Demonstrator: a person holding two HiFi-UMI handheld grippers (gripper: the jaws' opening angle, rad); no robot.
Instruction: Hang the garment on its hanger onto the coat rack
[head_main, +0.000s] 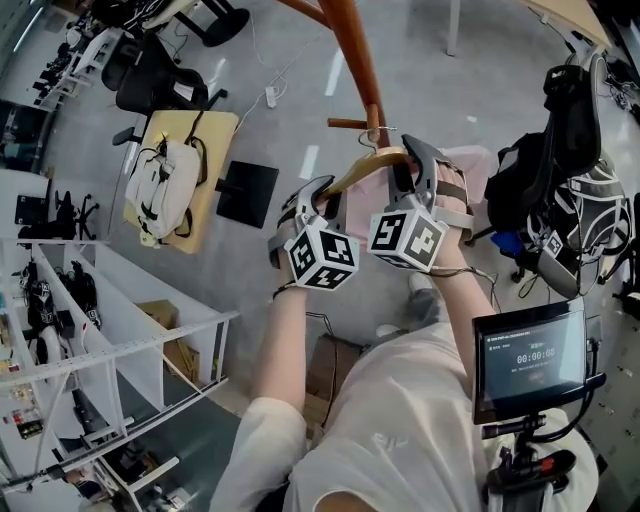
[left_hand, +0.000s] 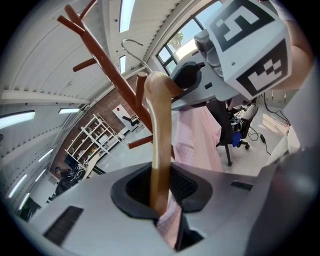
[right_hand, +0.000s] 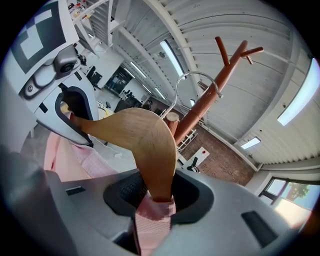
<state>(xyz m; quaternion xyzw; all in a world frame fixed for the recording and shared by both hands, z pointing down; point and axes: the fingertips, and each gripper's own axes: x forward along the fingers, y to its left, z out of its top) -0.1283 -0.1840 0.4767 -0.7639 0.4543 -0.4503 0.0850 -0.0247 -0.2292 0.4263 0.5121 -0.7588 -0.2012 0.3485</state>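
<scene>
A wooden hanger (head_main: 362, 166) carrying a pink garment (head_main: 472, 162) is held up by both grippers beside the brown coat rack (head_main: 352, 55). My left gripper (head_main: 322, 198) is shut on the hanger's left arm (left_hand: 160, 140), with pink fabric (left_hand: 168, 223) pinched alongside. My right gripper (head_main: 410, 168) is shut on the other arm (right_hand: 145, 142), also with fabric (right_hand: 152, 220) in the jaws. The metal hook (head_main: 375, 134) stands close to a short peg (head_main: 349, 124) of the rack. In the right gripper view the hook (right_hand: 194, 80) rises in front of the rack's trunk (right_hand: 212, 90). Whether the hook touches the peg I cannot tell.
An office chair loaded with black bags (head_main: 570, 150) stands at the right. A small screen (head_main: 530, 360) sits near the person's body. White shelving (head_main: 120, 350) fills the lower left. A yellow table with a white bag (head_main: 165, 180) and a black square plate (head_main: 248, 192) lie on the floor at the left.
</scene>
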